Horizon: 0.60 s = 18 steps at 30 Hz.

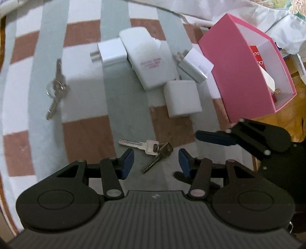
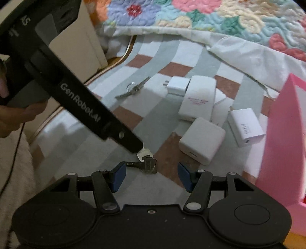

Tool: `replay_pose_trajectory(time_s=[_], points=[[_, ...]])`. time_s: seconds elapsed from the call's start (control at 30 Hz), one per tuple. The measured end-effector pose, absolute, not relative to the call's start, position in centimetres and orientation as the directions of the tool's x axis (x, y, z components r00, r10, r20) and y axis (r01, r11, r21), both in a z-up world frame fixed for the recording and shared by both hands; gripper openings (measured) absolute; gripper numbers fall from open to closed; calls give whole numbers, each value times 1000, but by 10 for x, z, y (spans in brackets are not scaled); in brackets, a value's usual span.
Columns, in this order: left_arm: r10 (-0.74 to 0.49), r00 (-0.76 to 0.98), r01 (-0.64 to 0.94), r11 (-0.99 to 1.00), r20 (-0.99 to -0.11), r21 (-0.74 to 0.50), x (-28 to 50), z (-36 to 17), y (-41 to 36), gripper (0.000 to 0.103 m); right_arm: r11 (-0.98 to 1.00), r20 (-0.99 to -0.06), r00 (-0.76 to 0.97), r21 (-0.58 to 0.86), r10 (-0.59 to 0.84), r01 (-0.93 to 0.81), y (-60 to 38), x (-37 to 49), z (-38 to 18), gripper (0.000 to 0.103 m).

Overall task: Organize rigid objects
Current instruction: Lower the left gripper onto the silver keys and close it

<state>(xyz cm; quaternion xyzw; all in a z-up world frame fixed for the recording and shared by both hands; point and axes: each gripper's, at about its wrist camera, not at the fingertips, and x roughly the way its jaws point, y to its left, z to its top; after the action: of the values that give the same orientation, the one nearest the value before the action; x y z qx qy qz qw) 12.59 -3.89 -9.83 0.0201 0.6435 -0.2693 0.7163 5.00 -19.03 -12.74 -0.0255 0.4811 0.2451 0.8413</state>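
Cloth [image 1: 122, 122] under tools: checked white, grey-green, reddish brown. Key bunch [image 1: 153, 151] between left gripper [image 1: 155, 162] pads [image 1: 127, 162]: silver and dark metal; pads blue, arms black. Second key bunch [image 1: 55, 88], far left of tool: silver. Chargers [image 1: 182, 98] ahead: white. Flat case [image 1: 149, 57]: white, pink lettering. Box [image 1: 242, 63], right of tool: pink outside, white inside, red item within. Right gripper [image 2: 152, 176]: black, blue pads. Quilt [image 2: 200, 17] beyond: floral, pastel pink, blue, green, cream.

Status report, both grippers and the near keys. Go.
Left gripper open, right gripper open, both empty. Near keys on the blanket, just ahead of both. Pink box at right, nothing blocking.
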Motion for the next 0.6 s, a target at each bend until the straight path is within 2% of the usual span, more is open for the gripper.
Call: replay_pose_trajectory(time_s=[0.13,0.23,0.3,0.47,0.53,0.6], points=[[-385,5,391,850,-923,-353,125,-115,-41,50,877,-855,407,106,321,-469,-173,54,-150,64],[-402,-12,348,856,-915,-381,126,-128,-40,49,881,-847,443,57,292,-471,-163,53,-149,54],[-412,-4,355,851,-911,-386,123,-132,-43,48,880,-847,439,68,300,-470,-159,53,-146,27],[-432,6,344,848,-902,-404,122,-133,-43,45,904,-839,455,92,296,-418,-162,53,-145,27],[-432,26,354,847,-901,-396,122,-130,-43,26,906,-830,457,126,320,-405,-166,51,-144,25],[-446,30,381,832,-895,-402,121,-123,-43,23,906,-814,468,159,345,-392,-171,47,-141,25]])
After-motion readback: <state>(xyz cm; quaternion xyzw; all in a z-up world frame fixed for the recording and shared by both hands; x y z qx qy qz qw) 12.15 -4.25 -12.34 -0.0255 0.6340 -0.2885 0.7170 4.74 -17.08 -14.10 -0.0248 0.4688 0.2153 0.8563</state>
